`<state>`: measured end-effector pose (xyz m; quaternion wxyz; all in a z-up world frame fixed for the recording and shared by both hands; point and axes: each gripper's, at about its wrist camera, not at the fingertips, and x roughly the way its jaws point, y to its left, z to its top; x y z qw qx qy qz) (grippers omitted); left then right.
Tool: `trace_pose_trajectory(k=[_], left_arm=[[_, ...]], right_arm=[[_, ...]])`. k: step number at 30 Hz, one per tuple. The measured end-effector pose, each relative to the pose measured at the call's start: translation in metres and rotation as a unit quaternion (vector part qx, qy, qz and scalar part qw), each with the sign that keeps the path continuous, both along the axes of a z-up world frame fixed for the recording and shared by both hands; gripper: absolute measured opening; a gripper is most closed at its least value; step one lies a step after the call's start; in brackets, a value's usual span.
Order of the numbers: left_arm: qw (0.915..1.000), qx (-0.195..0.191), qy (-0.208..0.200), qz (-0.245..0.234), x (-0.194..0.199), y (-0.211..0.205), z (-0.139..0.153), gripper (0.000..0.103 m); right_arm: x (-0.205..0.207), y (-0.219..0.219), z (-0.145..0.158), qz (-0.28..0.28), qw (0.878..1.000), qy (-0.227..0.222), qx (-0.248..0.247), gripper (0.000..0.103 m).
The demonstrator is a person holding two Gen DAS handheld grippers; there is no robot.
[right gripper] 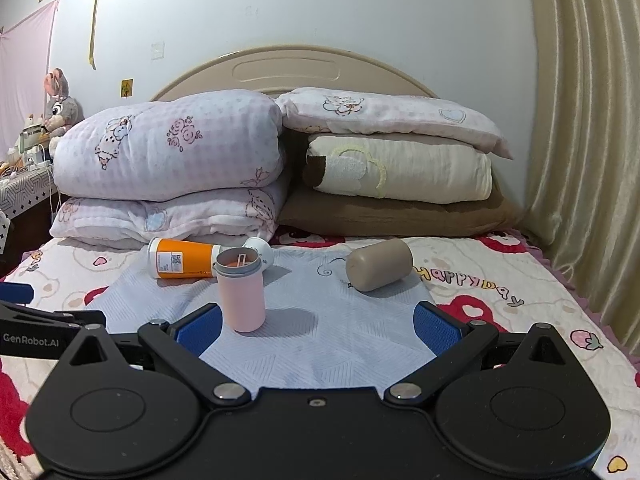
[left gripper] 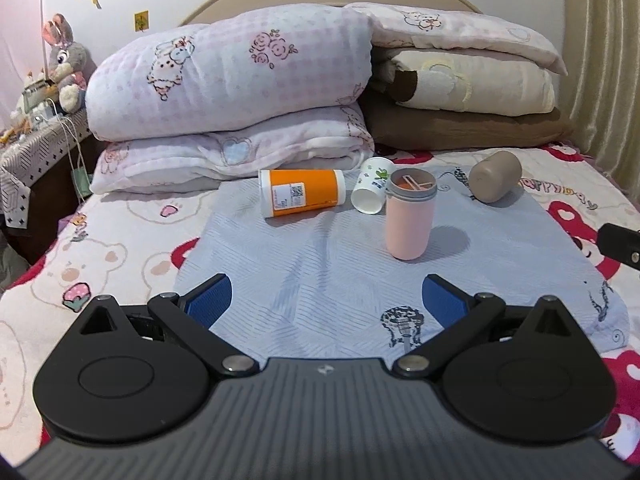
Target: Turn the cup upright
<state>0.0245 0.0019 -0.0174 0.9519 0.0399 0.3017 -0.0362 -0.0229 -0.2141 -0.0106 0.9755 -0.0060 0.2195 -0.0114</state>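
A pink cup (left gripper: 409,216) with a grey rim stands upright on a pale blue cloth (left gripper: 320,264) on the bed; it also shows in the right wrist view (right gripper: 242,288). An orange cup (left gripper: 302,193) (right gripper: 182,263), a small white paper cup (left gripper: 372,190) (right gripper: 262,251) and a brown cup (left gripper: 495,176) (right gripper: 379,264) lie on their sides behind it. My left gripper (left gripper: 326,304) is open and empty, short of the pink cup. My right gripper (right gripper: 318,330) is open and empty, with the pink cup just inside its left finger (right gripper: 200,330).
Folded quilts and pillows (left gripper: 228,92) are stacked at the headboard behind the cups. A bedside table (left gripper: 36,136) with a plush rabbit stands at the left. A curtain (right gripper: 580,140) hangs at the right. The left gripper's finger tip (right gripper: 16,292) shows at the right wrist view's left edge.
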Motion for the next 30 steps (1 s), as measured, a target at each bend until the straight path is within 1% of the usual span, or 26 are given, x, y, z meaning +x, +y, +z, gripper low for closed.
trace_pose_trajectory(k=[8, 14, 20, 25, 30], left_arm=[[1.0000, 0.000, -0.001, 0.006, -0.0017, 0.0003, 0.0012, 0.103], [0.9999, 0.000, -0.013, 0.004, -0.0048, 0.0006, 0.0024, 0.103], [0.9995, 0.012, -0.028, 0.009, -0.0074, -0.0013, 0.0035, 0.103], [0.9994, 0.014, -0.030, 0.012, -0.0067, -0.0016, 0.0036, 0.103], [0.9996, 0.011, -0.023, 0.009, -0.0064, -0.0001, 0.0028, 0.103]], right_arm=[[-0.0023, -0.0019, 0.0011, -0.002, 1.000, -0.001, 0.000, 0.103], [-0.0028, -0.0022, 0.0012, -0.004, 1.000, -0.003, 0.002, 0.103], [-0.0019, -0.0026, 0.0010, -0.004, 1.000, -0.003, 0.002, 0.103], [-0.0017, -0.0036, -0.0003, -0.007, 1.000, -0.002, 0.001, 0.103], [-0.0016, -0.0043, -0.0005, -0.007, 1.000, -0.002, 0.001, 0.103]])
